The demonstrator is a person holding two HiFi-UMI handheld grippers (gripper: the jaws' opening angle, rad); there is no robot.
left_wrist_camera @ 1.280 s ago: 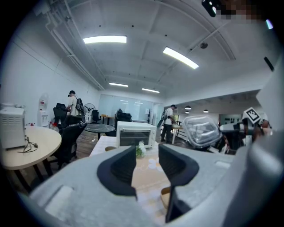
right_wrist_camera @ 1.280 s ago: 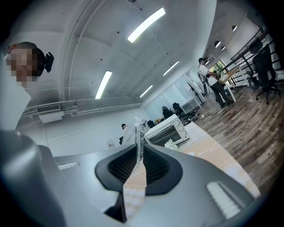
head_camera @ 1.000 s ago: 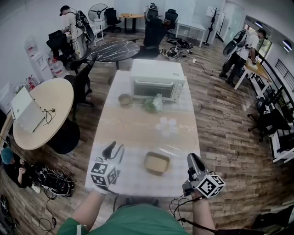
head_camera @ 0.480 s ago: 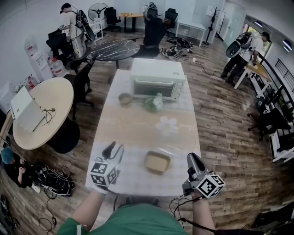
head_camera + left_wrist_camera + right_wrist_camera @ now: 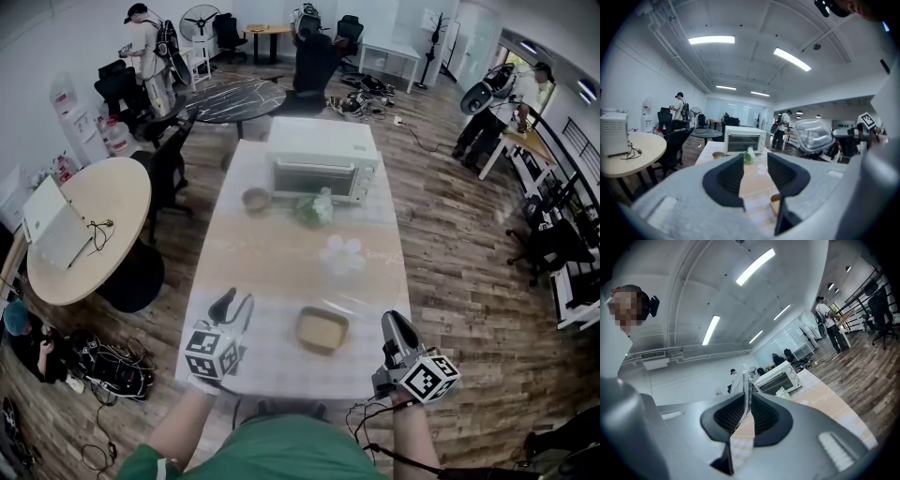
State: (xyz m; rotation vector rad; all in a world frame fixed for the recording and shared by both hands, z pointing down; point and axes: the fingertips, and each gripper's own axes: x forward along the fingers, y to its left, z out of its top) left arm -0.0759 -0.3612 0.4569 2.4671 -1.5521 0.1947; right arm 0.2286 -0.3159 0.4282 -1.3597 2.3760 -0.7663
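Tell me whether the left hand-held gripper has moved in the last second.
No. In the head view the left hand-held gripper keeps its spot at the table's near-left edge, left of the brown tray.

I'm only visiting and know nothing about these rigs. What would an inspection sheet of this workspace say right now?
Surface: long table, checked cloth with a tan strip across the middle.
Things in hand: clear plastic container, gripped by its edge; brown tray lying on the table between the grippers.
Clutter: toaster oven, small bowl, green bunch, small white items.
Grippers: left gripper open, nothing between its jaws; right gripper shut on the container's edge.
Cables: tangle on the floor, left of the table.
Surroundings: round table, office chairs, people standing far off.
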